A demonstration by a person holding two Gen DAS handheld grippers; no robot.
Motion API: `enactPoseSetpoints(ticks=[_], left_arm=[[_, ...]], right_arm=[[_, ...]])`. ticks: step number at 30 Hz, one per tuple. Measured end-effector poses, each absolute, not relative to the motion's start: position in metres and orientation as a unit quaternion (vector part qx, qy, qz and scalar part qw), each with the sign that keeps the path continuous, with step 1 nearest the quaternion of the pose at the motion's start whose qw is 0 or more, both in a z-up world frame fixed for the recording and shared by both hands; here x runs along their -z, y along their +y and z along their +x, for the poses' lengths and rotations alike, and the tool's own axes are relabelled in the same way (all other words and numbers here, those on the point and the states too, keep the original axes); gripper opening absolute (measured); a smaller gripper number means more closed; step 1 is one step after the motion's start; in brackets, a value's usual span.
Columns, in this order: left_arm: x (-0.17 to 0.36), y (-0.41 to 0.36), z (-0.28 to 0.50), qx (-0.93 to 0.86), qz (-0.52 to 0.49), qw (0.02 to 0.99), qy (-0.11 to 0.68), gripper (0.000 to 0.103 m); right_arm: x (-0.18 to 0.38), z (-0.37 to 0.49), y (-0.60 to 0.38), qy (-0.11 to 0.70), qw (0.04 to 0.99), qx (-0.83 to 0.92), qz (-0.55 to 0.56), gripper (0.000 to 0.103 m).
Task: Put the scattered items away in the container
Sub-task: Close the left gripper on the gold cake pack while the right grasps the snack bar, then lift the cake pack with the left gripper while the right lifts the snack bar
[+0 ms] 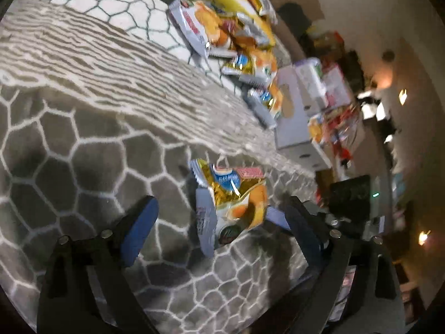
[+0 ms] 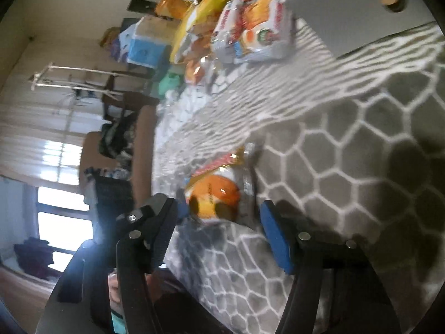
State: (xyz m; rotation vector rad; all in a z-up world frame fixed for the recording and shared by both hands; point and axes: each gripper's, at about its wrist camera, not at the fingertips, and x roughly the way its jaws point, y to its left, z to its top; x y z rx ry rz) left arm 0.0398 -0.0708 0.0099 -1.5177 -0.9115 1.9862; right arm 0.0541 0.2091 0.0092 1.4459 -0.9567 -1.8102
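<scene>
Your left gripper [image 1: 222,222] gapes around a crinkly foil snack packet [image 1: 230,200], unpinched, on the honeycomb rug [image 1: 83,167]. Your right gripper [image 2: 222,222] straddles a glossy orange packet [image 2: 217,194], pads clear.

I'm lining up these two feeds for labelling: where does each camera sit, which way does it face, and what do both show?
Left wrist: on the left hand-held gripper, facing down along its open fingers at a snack packet on the patterned rug; white box beyond.
Right wrist: on the right hand-held gripper, facing down at an orange snack packet between its fingers; whether they press it is unclear.
Shared: the rug and the snack pile.
</scene>
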Motion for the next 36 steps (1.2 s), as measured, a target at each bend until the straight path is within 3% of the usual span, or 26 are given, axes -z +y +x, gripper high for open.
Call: enactPoseSetpoints(ticks=[3,5,7,8,14,15,16,17,26,29,31,36], left_arm=[[-0.006,-0.076,0.040,-0.722,-0.546,0.235,-0.355,0.085],[-0.003,-0.077,0.039,-0.721,-0.543,0.235,-0.362,0.069],[0.003,-0.074,0.039,-0.713,-0.546,0.239,-0.370,0.054],[0.006,-0.073,0.040,-0.710,-0.549,0.239,-0.371,0.050],[0.004,-0.060,0.038,-0.706,-0.555,0.245,-0.363,0.050],[0.002,-0.058,0.039,-0.710,-0.555,0.248,-0.356,0.049],[0.002,-0.059,0.039,-0.712,-0.555,0.247,-0.353,0.039],[0.003,-0.060,0.039,-0.714,-0.557,0.243,-0.349,0.037],[-0.009,-0.065,0.043,-0.703,-0.540,0.278,-0.370,0.036],[-0.019,-0.063,0.043,-0.703,-0.534,0.290,-0.370,0.031],[-0.017,-0.063,0.042,-0.700,-0.539,0.285,-0.372,0.029],[0.003,-0.063,0.042,-0.681,-0.556,0.274,-0.390,0.026]], right_arm=[[0.002,0.047,0.209,-0.377,0.319,0.672,0.552,0.062],[0.007,0.047,0.211,-0.380,0.329,0.670,0.547,0.049],[0.013,0.047,0.211,-0.369,0.322,0.674,0.553,0.028],[0.013,0.048,0.212,-0.369,0.324,0.674,0.551,0.026],[0.002,0.057,0.197,-0.315,0.347,0.691,0.551,0.036],[0.000,0.059,0.196,-0.309,0.346,0.696,0.548,0.036],[-0.002,0.060,0.196,-0.305,0.346,0.699,0.546,0.034],[-0.004,0.061,0.196,-0.302,0.346,0.701,0.545,0.032],[-0.031,0.073,0.195,-0.259,0.363,0.724,0.527,0.029],[-0.037,0.072,0.207,-0.268,0.352,0.728,0.524,0.038],[-0.033,0.068,0.222,-0.269,0.313,0.740,0.531,0.052],[-0.003,0.055,0.255,-0.350,0.301,0.705,0.538,0.052]])
